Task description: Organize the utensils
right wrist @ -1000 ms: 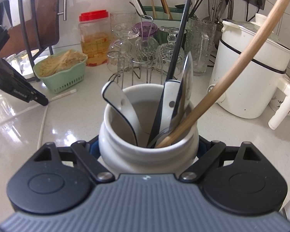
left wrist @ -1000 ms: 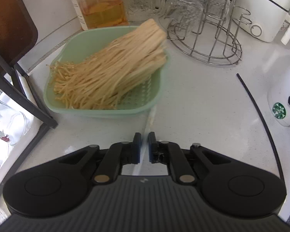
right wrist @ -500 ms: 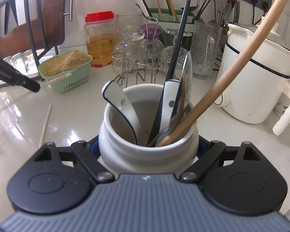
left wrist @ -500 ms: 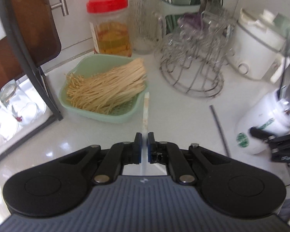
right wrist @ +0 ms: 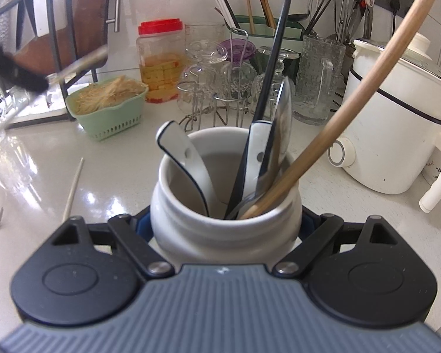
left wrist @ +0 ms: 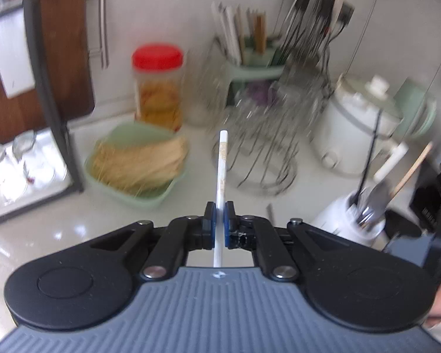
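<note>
A: Starting from the white jar (right wrist: 225, 206), what do we have on our left side?

B: Well left of the jar, our left gripper (left wrist: 219, 220) is pinching a white chopstick (left wrist: 222, 164), pads pressed flat against it. The chopstick stands out ahead of the fingers, lifted clear of the counter (left wrist: 73, 229). That view is blurred, so finer detail we cannot tell.

A: And on the counter itself?

B: Left of the jar, another pale chopstick (right wrist: 73, 186) lies flat. Further back on that side sits the green basket (right wrist: 108, 117) of noodles, then the red-lidded container (right wrist: 161, 64) behind it.

A: Then the jar?

B: Our right gripper (right wrist: 225, 229) clamps it, one blue pad on each flank. Inside lean a white spoon (right wrist: 185, 164), a white-handled utensil (right wrist: 257, 153), a black chopstick (right wrist: 275, 58), and a wooden handle (right wrist: 352, 94) tilting rightward.

A: Past it?

B: Behind the jar stands the wire glass rack (right wrist: 220, 100); right of the jar, the white cooker (right wrist: 397, 117).
</note>
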`<act>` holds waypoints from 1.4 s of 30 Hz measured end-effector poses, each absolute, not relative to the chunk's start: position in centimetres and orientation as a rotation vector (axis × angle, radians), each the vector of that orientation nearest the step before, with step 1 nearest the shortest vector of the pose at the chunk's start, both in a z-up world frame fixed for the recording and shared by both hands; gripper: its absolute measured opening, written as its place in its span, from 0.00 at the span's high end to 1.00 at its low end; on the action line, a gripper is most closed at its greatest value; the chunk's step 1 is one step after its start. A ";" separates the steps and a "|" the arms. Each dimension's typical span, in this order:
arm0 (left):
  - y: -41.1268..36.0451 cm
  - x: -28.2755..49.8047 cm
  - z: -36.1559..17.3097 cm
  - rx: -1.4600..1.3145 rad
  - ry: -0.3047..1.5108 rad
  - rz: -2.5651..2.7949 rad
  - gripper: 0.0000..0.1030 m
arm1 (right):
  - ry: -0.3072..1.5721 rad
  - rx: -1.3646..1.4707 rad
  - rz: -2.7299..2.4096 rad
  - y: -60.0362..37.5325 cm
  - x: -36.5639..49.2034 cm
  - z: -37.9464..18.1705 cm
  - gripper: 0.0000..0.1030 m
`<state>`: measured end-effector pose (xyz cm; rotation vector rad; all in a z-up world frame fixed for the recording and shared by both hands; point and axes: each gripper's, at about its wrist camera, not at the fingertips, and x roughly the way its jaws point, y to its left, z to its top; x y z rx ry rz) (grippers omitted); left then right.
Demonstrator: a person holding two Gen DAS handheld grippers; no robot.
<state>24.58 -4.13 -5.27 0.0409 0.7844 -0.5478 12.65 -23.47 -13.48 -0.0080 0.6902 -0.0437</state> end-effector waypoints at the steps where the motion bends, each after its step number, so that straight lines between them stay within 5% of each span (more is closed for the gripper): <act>1: -4.5 24.5 -4.5 0.033 0.766 -0.552 0.94 | 0.691 -0.008 -0.043 -23.5 12.7 -13.5 0.11; 17: -16.5 26.3 2.6 -0.115 0.517 -0.769 0.94 | 0.704 0.006 -0.004 -24.0 12.4 -13.9 0.12; 42: -20.4 26.6 -5.6 -0.244 0.439 -0.835 0.94 | 0.665 0.014 0.080 -25.0 12.4 -15.0 0.11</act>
